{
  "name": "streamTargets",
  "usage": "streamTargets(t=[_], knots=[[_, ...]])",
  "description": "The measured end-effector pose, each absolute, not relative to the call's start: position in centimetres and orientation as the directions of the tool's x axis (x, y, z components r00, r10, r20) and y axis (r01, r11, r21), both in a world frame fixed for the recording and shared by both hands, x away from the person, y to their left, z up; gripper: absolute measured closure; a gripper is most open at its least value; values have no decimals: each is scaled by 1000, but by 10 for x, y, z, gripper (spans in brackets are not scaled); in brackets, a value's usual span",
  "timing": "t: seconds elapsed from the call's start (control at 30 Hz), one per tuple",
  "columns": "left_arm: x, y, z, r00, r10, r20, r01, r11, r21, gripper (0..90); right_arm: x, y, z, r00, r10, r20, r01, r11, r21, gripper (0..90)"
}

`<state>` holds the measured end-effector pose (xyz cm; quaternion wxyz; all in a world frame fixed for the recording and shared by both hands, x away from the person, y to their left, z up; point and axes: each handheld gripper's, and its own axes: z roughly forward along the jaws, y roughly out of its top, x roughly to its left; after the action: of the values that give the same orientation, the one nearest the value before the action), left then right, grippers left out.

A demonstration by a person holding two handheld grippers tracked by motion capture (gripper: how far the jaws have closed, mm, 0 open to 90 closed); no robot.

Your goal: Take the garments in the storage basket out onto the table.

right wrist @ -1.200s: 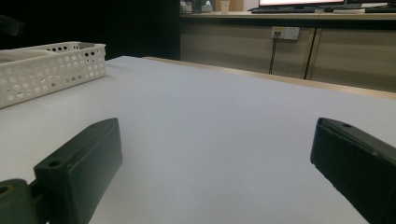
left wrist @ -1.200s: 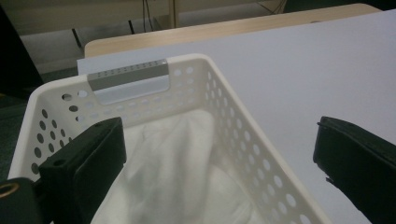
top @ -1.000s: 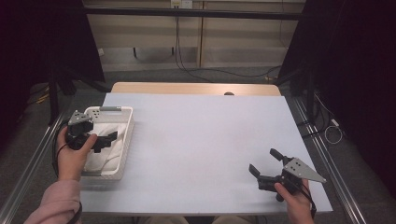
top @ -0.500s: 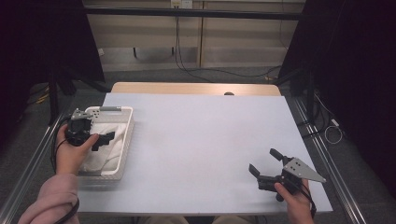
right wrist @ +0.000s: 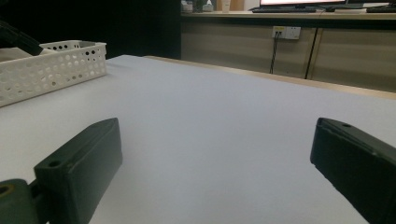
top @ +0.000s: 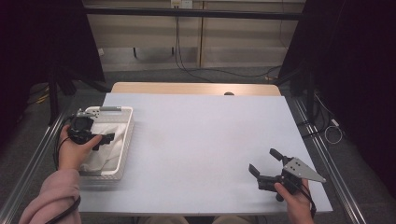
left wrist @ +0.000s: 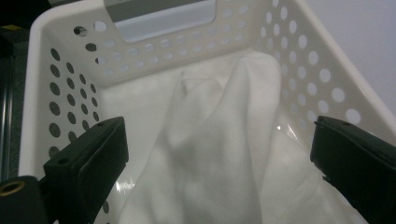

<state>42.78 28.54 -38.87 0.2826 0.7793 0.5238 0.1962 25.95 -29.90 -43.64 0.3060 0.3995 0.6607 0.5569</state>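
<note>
A white perforated basket (top: 127,135) stands at the table's left edge with a crumpled white cloth (top: 108,129) inside. My left gripper (top: 103,138) hangs over the basket, tilted down into it. In the left gripper view its jaws stand wide apart on either side of the cloth (left wrist: 219,140), with the basket wall (left wrist: 154,46) behind. Near the front right of the table my right gripper (top: 264,165) is open and holds nothing. In the right gripper view its jaws frame bare tabletop, and the basket (right wrist: 51,70) shows far off at the left.
The pale grey table (top: 205,140) has a wooden strip along its far edge. Metal rails run along both sides. Cables hang at the wall behind, and dark curtains stand left and right.
My left gripper has shifted left and turned downward over the basket. The right gripper has not moved.
</note>
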Motion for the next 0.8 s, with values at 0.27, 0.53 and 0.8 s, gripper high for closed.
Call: streamTargets(t=[0.27,0.53,0.8], knots=[[433,285,-394,359,933,1,732,-282,621,51,259,-299,-436,-491,870,43,189,58,980,19],[438,285,-403,339,941,1,754,-273,597,60,259,-298,-436,-493,868,48,189,54,981,19],[442,285,-409,349,937,-12,785,-285,550,73,260,-298,-437,-494,868,43,191,60,980,20]])
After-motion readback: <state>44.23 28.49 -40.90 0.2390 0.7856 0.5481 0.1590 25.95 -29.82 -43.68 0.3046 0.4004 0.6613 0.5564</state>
